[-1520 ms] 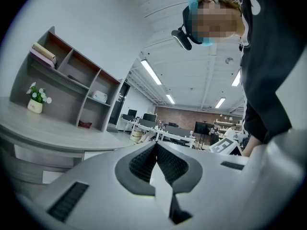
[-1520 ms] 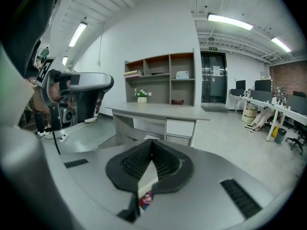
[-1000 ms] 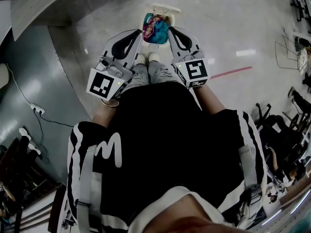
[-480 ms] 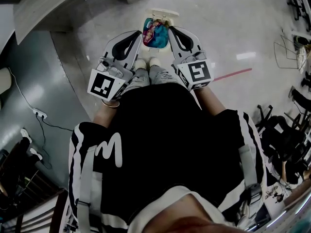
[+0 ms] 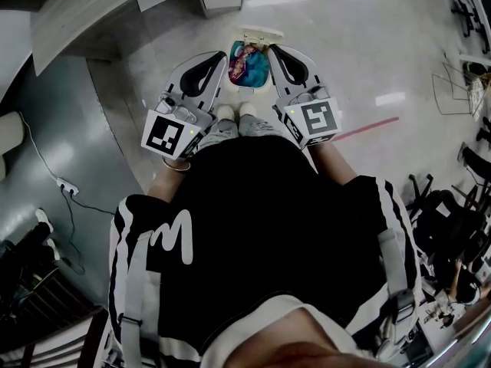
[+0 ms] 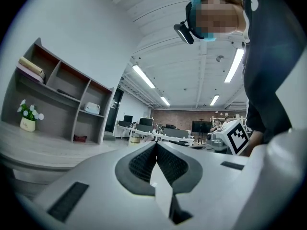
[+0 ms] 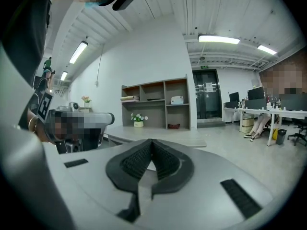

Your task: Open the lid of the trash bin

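White-shelled left gripper (image 5: 219,57) is held with its jaws pressed together on nothing. Between the grippers, the small cream trash bin (image 5: 249,86) is shown with its hinged lid (image 5: 261,34) kept upright over the last second, so the opening is judged done. The matching right gripper (image 5: 272,50) is likewise closed and empty

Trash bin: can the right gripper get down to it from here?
Probably yes: nothing shows between the right gripper and the trash bin on the floor, though its jaws are shut.

One trash bin (image 5: 261,34), two tongs (image 5: 222,54) (image 5: 270,49)
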`<control>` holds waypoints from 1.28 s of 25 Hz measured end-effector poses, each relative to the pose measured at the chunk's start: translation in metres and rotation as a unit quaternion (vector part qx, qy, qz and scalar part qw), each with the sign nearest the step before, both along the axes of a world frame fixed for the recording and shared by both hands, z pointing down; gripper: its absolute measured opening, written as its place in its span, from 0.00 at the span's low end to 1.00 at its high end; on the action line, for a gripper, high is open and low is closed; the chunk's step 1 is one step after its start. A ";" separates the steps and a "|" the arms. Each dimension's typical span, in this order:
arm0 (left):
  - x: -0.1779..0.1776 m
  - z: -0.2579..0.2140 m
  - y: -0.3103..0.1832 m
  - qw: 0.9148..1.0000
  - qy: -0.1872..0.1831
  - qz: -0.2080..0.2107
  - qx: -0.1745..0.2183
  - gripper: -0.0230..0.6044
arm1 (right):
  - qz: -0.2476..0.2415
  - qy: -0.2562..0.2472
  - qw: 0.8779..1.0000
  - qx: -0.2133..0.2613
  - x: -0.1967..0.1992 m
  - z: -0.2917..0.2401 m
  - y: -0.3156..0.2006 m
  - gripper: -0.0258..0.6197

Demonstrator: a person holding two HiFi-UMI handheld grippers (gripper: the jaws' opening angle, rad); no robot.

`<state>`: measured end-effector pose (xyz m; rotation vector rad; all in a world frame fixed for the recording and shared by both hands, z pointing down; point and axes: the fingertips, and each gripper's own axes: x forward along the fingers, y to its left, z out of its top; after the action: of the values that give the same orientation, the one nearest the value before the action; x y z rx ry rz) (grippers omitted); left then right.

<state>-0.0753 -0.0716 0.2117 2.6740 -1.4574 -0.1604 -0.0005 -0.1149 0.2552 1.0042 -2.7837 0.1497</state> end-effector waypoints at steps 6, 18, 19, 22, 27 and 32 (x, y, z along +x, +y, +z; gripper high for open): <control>0.003 -0.004 -0.003 1.000 -0.004 0.001 0.003 0.04 | 0.003 -0.008 1.000 0.012 0.005 -0.012 -0.002 0.05; 0.003 -0.012 -0.002 1.000 -0.008 -0.002 0.013 0.04 | -0.002 -0.016 0.999 0.037 0.005 -0.032 0.002 0.05; 0.003 -0.012 -0.002 1.000 -0.008 -0.002 0.013 0.04 | -0.001 -0.016 0.999 0.036 0.005 -0.033 0.003 0.05; 0.001 -0.014 -0.002 1.000 -0.008 -0.007 0.017 0.04 | -0.001 -0.022 0.999 0.036 0.005 -0.034 0.002 0.05; 0.003 -0.016 -0.002 1.000 -0.009 -0.011 0.020 0.04 | -0.005 -0.030 0.999 0.038 0.005 -0.035 0.004 0.05; 0.005 -0.020 -0.002 0.999 -0.008 -0.014 0.028 0.04 | -0.006 -0.031 0.999 0.036 0.007 -0.040 0.006 0.05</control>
<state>-0.0704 -0.0734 0.1917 2.7040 -1.5187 -0.1854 0.0066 -0.1094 0.2155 1.0163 -2.8687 0.0800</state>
